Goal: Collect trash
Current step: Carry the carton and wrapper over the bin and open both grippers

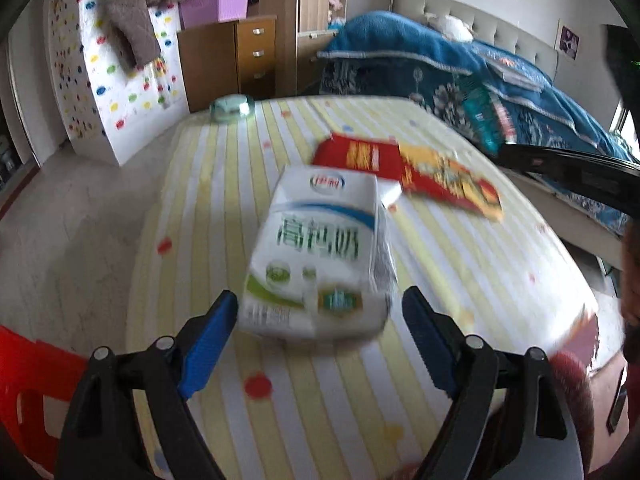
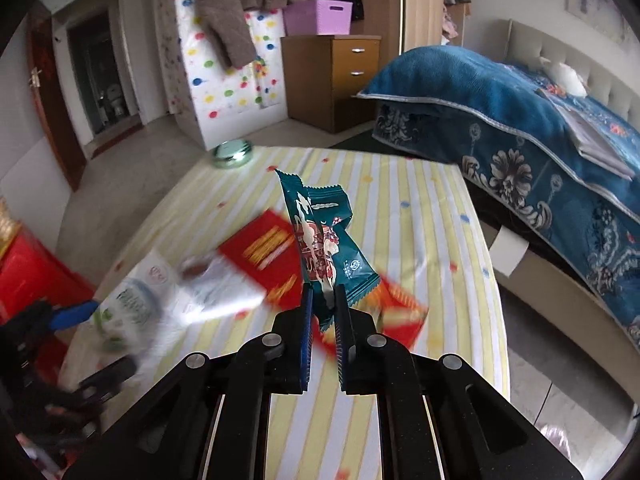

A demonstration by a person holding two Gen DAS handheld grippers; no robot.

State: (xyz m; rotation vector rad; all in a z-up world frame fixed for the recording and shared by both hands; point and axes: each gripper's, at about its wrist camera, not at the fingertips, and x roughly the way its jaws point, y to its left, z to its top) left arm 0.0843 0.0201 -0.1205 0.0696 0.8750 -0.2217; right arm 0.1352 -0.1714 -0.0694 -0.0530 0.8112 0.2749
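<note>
A white milk carton (image 1: 320,256) with green print lies on the striped table (image 1: 460,280), right in front of my left gripper (image 1: 320,320). The left gripper is open, its blue pads on either side of the carton's near end, not touching. A red and yellow wrapper (image 1: 408,172) lies flat behind the carton. My right gripper (image 2: 323,312) is shut on a teal snack wrapper (image 2: 324,240) and holds it upright above the table (image 2: 420,240). The carton (image 2: 160,296) and red wrapper (image 2: 264,252) show blurred below it, with the left gripper's blue pad (image 2: 74,316) at the left.
A green round tin (image 1: 232,108) sits at the table's far edge. A bed with a blue blanket (image 2: 520,120) stands to the right. A red stool (image 1: 28,384) is at the left. A wooden drawer unit (image 2: 332,80) and purple bin (image 2: 320,16) stand behind.
</note>
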